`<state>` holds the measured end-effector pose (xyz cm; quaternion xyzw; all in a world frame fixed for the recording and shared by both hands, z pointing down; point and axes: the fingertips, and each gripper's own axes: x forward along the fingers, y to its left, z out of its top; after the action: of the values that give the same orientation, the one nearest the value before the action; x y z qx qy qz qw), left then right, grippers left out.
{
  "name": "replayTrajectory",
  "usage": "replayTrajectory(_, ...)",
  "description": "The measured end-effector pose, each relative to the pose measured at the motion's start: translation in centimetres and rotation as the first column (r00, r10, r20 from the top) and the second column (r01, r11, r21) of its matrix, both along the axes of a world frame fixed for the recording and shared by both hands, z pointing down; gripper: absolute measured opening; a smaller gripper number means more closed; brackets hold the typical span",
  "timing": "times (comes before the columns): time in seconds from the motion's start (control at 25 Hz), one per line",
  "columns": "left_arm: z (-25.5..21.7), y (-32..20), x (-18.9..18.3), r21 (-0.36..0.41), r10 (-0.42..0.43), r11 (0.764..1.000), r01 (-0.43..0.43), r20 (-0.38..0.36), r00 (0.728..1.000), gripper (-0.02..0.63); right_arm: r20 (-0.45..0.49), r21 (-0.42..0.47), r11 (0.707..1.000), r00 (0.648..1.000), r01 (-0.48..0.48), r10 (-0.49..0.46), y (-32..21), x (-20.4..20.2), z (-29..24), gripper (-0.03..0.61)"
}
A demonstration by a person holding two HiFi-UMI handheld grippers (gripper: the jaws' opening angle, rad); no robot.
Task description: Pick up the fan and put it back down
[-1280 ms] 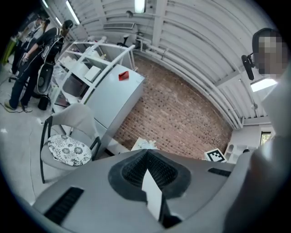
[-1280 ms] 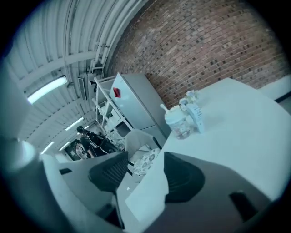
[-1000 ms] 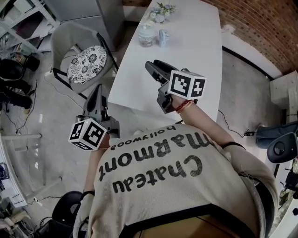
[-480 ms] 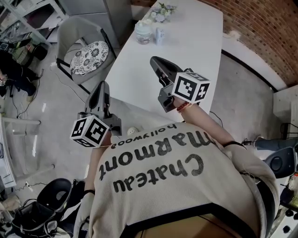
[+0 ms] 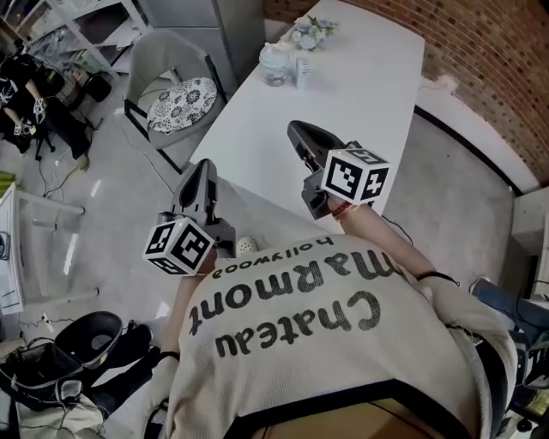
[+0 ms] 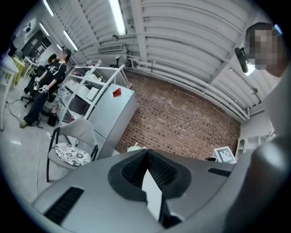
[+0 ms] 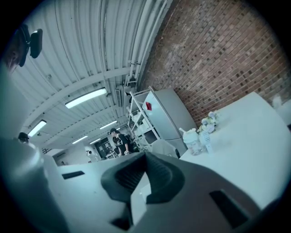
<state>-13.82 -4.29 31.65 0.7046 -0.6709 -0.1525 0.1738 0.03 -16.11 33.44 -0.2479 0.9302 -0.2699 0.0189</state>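
Observation:
A small white fan (image 5: 302,70) stands at the far end of the long white table (image 5: 360,94), beside a clear jar (image 5: 274,62) and a bunch of pale flowers (image 5: 307,33). The right gripper view shows the same fan (image 7: 207,139) far off. My right gripper (image 5: 298,134) hovers over the near part of the table, shut and holding nothing, as its own view (image 7: 144,157) confirms. My left gripper (image 5: 202,170) hangs off the table's left edge over the floor, also shut and empty, its jaw tips meeting (image 6: 148,153).
A grey chair (image 5: 180,94) with a patterned cushion stands left of the table, with a grey cabinet (image 5: 193,13) behind it. A brick wall (image 5: 480,60) runs along the right. A person (image 5: 26,103) is at the far left. A black stool base (image 5: 86,339) sits near my feet.
The person has stepped closer along the table, and both grippers have moved forward with them. The far-end objects sit a little nearer in the head view.

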Motion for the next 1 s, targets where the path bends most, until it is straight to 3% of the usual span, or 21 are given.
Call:
replayTrajectory(0.52,0.8,3.9,5.3,0.011,-0.064,0.998,0.064,-0.003,0.998,0.002,-0.060,0.015,0.997,0.995,0.080,-0.079,3.6,4.5,1.7,0.005)
replayTrajectory(1.0,1.8,4.3,5.9,0.010,-0.086,0.996,0.086,-0.021,0.996,0.002,-0.105,0.009,0.994,0.989,0.108,-0.106,3.6,4.7,3.1,0.005)
